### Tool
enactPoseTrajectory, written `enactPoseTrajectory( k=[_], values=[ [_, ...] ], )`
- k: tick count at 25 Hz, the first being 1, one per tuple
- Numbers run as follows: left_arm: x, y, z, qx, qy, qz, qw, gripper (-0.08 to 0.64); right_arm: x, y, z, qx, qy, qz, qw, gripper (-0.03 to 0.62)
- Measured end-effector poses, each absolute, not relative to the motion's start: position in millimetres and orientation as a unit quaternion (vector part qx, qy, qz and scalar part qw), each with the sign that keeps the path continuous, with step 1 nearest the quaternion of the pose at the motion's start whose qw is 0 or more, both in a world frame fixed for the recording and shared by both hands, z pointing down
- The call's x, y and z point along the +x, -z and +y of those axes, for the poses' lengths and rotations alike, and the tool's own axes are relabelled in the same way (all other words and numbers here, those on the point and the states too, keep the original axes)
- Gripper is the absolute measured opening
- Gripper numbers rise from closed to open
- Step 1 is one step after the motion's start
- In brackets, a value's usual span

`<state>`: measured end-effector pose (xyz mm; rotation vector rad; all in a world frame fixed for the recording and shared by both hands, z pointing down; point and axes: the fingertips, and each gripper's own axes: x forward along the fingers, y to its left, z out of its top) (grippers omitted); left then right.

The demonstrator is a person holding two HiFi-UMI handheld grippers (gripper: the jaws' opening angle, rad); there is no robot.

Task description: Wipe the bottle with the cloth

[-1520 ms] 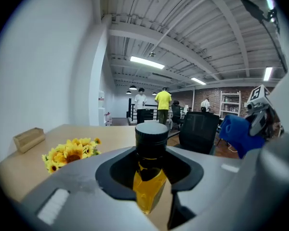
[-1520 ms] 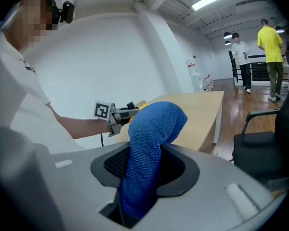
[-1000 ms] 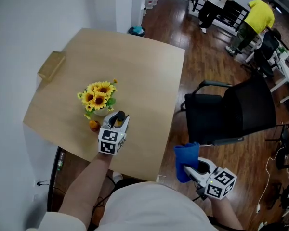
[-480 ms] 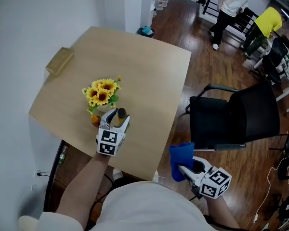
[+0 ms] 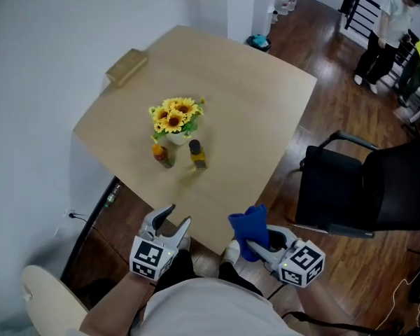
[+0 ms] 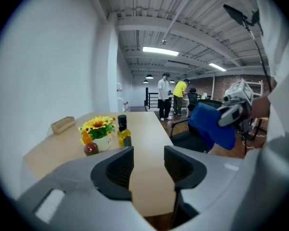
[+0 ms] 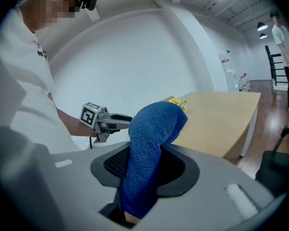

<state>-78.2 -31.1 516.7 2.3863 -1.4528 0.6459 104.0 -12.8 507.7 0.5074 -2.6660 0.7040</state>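
Observation:
A small bottle of yellow oil with a black cap (image 5: 197, 154) (image 6: 122, 132) stands upright on the wooden table (image 5: 259, 82), next to a vase of sunflowers (image 5: 175, 120). My left gripper (image 5: 174, 220) (image 6: 148, 165) hangs open and empty off the table's near edge, well short of the bottle. To its right, my right gripper (image 5: 252, 238) (image 7: 145, 165) is shut on a blue cloth (image 5: 246, 224) (image 7: 151, 143), which stands up out of the jaws. The cloth also shows in the left gripper view (image 6: 212, 124).
A little red-and-orange bottle (image 5: 161, 155) (image 6: 90, 147) stands left of the oil bottle. A wooden block (image 5: 126, 66) lies at the table's far left. A black office chair (image 5: 367, 184) is to the right, with people (image 5: 383, 33) standing far back.
My left gripper has let go of the oil bottle and drawn back off the table's near edge. The bottle now stands alone by the vase. The right gripper still holds the cloth.

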Motion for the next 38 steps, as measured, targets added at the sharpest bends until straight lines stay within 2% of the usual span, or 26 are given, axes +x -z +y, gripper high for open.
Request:
enactPoseTrajectory(
  k=[4, 7, 15, 24, 29, 38],
  values=[
    [-33.7, -508.8, 36.9, 0.862, -0.227, -0.428, 0.147, 0.193, 82.9, -509.3, 7.7, 0.125, -0.256, -0.944, 0.165, 0.152],
    [-26.2, -499.1, 73.8, 0.867, -0.224, -0.416, 0.156, 0.193, 64.6, -499.5, 33.0, 0.101, -0.248, -0.950, 0.160, 0.152],
    [-77.4, -469.8, 174.7, 0.862, -0.166, -0.453, 0.158, 0.192, 29.3, -488.9, 126.0, 0.107, -0.234, -0.952, 0.165, 0.152],
    [-144.4, -468.7, 346.9, 0.865, -0.117, -0.461, 0.158, 0.179, 0.3, -476.5, 300.2, 0.181, -0.238, -0.944, 0.141, 0.152],
    [-150.3, -468.2, 414.8, 0.876, -0.116, -0.437, 0.169, 0.179, 1.6, -464.7, 379.1, 0.195, -0.236, -0.940, 0.149, 0.152],
    [-130.8, -446.6, 448.1, 0.876, -0.086, -0.447, 0.156, 0.179, 19.2, -436.9, 422.8, 0.195, -0.193, -0.951, 0.143, 0.152]
  ],
)
